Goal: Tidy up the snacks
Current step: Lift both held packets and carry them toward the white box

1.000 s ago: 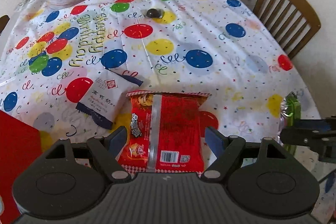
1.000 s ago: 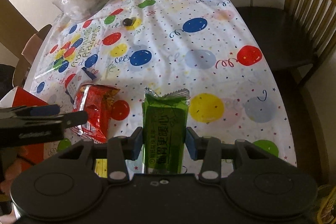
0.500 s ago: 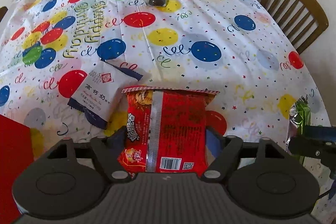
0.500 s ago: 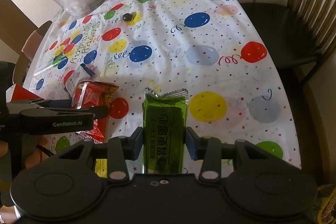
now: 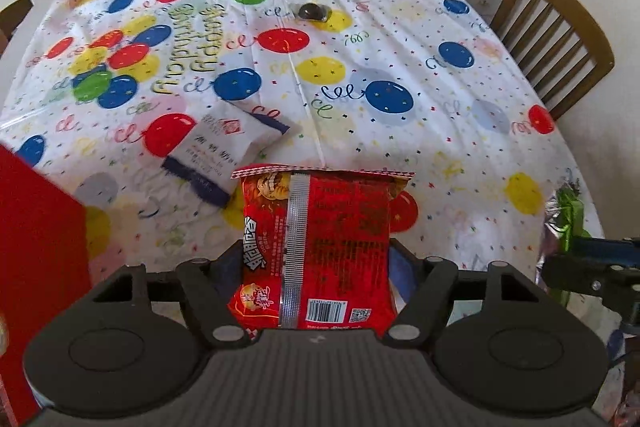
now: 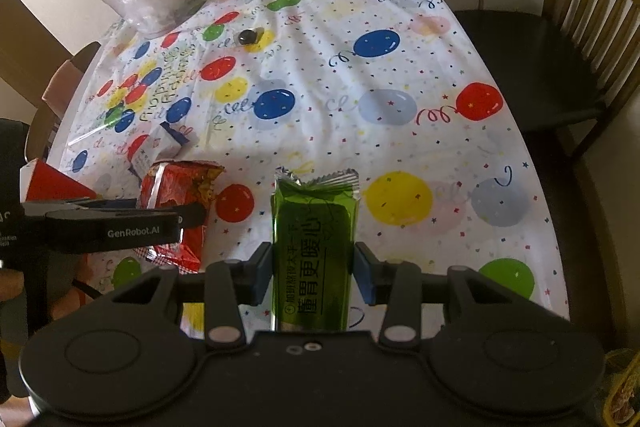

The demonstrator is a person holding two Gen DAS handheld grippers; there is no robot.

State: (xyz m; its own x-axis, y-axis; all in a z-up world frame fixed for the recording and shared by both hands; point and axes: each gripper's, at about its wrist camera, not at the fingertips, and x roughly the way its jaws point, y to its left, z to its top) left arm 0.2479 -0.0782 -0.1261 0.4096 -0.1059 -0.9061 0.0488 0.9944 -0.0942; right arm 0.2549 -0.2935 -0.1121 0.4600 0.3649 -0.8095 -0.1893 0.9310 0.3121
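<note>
Surroundings: white packet (image 5: 224, 151), red box (image 5: 36, 227) near | left gripper (image 5: 316, 263) grasping red snack bag (image 5: 320, 247) | right gripper (image 6: 313, 267) grasping green bar (image 6: 314, 247)

Red snack packet (image 5: 320, 247), green bar (image 6: 314, 259), both gripped upright.

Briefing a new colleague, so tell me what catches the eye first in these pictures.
The balloon-print tablecloth covers the whole table. At the near edge, the left tongs grip a red snack packet, and the right tongs grip a green snack bar. A white packet lies just beyond the red one.
</note>
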